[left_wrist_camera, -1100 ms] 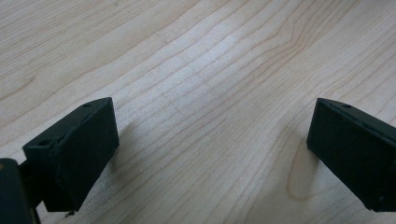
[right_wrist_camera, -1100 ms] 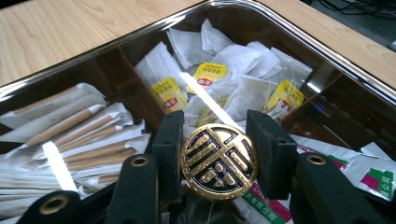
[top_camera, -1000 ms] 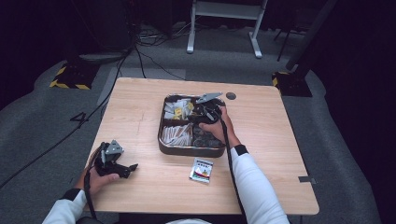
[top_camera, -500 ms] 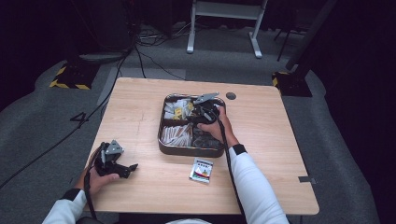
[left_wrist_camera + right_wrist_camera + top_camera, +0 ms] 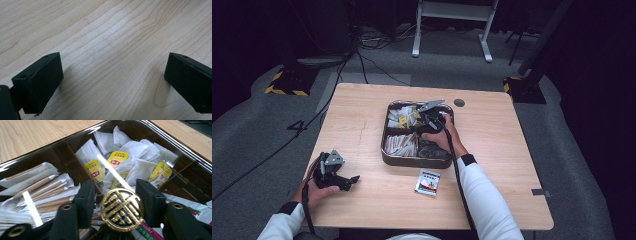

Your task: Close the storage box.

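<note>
High view, left to right, all placed against the tray [image 5: 384,150]: left tongs [image 5: 353,178] sit well off to the tray's left and nearer the person, resting on the worktop [image 5: 492,165], held by the left hand [image 5: 319,192]. Left gripper view: jaws spread wide, released, only bare wood grain between them, tips down at the surface.

Tray is a dark, shallow box with dividers, roughly mid-worktop. Its left compartments hold long paper sachets [image 5: 45,187], white with brown stripes, stacked flat. Far compartment holds tea bags [image 5: 117,160] with yellow tags, piled loose.

Just outside the tray's near edge, toward the person, a small printed packet [image 5: 428,181] lies flat on the worktop, not touching the tray.

Right tongs [image 5: 428,118] are over the tray's right half, right hand [image 5: 446,138] above the near-right compartment. Right gripper view: a round black disc with a gold emblem [image 5: 122,209] sits between the two jaws, above the tray contents. Jaws are close on either side of it; contact on both sides not clear, so can't say if it's clamped or just framed.

A small dark round spot [image 5: 459,103] sits in the worktop just past the tray's far-right corner.
</note>
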Demonstrator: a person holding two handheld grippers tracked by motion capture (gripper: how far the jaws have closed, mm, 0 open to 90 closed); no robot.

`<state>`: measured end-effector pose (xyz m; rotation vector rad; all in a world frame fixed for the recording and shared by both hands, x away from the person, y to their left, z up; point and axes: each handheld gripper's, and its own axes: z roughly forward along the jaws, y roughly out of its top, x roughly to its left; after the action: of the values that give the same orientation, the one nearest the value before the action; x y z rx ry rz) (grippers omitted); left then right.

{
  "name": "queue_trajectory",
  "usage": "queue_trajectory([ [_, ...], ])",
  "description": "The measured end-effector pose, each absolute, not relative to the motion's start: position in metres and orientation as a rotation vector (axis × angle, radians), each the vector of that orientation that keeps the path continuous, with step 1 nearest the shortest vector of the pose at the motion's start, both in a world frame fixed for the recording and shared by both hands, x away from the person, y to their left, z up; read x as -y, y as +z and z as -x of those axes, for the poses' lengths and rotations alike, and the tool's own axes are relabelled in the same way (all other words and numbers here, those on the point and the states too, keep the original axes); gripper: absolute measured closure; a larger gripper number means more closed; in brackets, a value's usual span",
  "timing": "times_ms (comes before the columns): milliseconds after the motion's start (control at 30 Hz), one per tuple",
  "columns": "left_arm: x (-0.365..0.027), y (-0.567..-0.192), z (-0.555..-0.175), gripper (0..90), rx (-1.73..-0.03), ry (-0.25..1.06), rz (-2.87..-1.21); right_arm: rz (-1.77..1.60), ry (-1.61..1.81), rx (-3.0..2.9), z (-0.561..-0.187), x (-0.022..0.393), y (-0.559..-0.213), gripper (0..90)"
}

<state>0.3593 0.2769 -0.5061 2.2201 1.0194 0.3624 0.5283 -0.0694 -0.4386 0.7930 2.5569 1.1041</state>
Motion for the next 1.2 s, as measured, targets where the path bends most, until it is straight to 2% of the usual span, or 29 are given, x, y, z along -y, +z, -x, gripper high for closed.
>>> queue_trajectory([
  [67,-0.277,-0.506,-0.359,2.4,-1.017,0.366,-2.223,-0.794,1.104,-2.557,-0.528,0.069,-0.438,48.0],
  [133,-0.277,-0.506,-0.359,2.5,-1.016,0.366,-2.224,-0.800,1.104,-2.551,-0.527,0.069,-0.438,41.4],
  [233,-0.277,-0.506,-0.359,2.7,-1.017,0.368,-2.223,-0.812,1.107,-2.540,-0.527,0.070,-0.437,37.0],
  [600,-0.277,-0.506,-0.358,2.7,-1.017,0.371,-2.223,-0.804,1.069,-2.519,-0.524,0.074,-0.437,27.9],
  [633,-0.277,-0.506,-0.358,2.7,-1.018,0.371,-2.222,-0.796,1.066,-2.526,-0.523,0.074,-0.437,24.6],
  [833,-0.277,-0.506,-0.358,2.7,-1.018,0.371,-2.222,-0.813,1.028,-2.509,-0.521,0.074,-0.439,19.0],
  [1200,-0.277,-0.506,-0.358,2.7,-1.018,0.371,-2.223,-0.821,1.096,-2.515,-0.515,0.083,-0.435,20.2],
])
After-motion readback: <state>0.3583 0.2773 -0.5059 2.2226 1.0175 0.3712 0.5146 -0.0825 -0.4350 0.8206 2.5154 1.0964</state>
